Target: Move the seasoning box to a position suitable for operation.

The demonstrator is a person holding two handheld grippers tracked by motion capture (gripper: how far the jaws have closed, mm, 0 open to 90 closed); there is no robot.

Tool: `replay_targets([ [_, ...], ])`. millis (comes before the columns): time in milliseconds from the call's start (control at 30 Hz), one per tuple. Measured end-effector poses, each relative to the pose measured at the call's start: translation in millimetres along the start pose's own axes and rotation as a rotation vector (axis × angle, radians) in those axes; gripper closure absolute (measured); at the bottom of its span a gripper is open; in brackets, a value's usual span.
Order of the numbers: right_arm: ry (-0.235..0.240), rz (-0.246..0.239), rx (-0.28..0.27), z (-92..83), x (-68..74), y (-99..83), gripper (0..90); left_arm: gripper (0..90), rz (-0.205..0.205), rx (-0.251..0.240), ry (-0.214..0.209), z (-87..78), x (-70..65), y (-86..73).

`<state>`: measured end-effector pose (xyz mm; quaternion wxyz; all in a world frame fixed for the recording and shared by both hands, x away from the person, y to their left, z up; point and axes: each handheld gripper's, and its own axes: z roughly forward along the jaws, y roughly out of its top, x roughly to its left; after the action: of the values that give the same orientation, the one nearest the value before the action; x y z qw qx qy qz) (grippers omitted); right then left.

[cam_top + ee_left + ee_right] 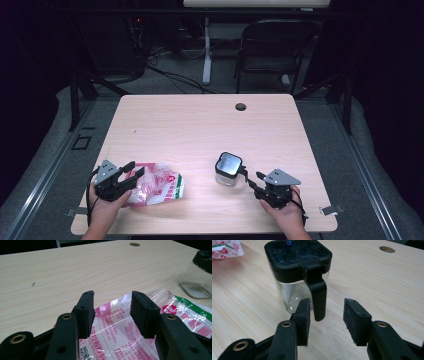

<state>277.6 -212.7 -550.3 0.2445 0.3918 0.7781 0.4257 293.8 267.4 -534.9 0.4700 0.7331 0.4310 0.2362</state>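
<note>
Left claw point(112, 315) released over plastic bag point(120, 332), right claw point(325, 321) released, jar handle point(318, 297) between

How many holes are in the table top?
1: a round hole near the table's far edge, beyond the glass jar. The bag could hide more.

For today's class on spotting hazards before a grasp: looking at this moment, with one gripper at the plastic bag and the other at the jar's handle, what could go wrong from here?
1. The right gripper has its open jaws near the thin black handle of the glass jar; an off-centre pinch could tip or slide the jar.
2. The left gripper hangs open over the crinkled plastic bag; the slick film may slip from the pads or bunch up.
</note>
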Motion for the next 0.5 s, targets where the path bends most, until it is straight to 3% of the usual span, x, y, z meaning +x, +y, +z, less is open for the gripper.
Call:
replay_targets([
  [300,0.009,0.003,0.004,8.2,4.1,1.8,55.4,54.3,0.012,0.008,-0.01,-0.8,-5.0,-1.0],
  [500,0.022,-0.021,0.027,14.9,6.8,3.4,53.6,54.3,0.007,0.002,-0.003,-4.7,-6.8,-2.1],
])
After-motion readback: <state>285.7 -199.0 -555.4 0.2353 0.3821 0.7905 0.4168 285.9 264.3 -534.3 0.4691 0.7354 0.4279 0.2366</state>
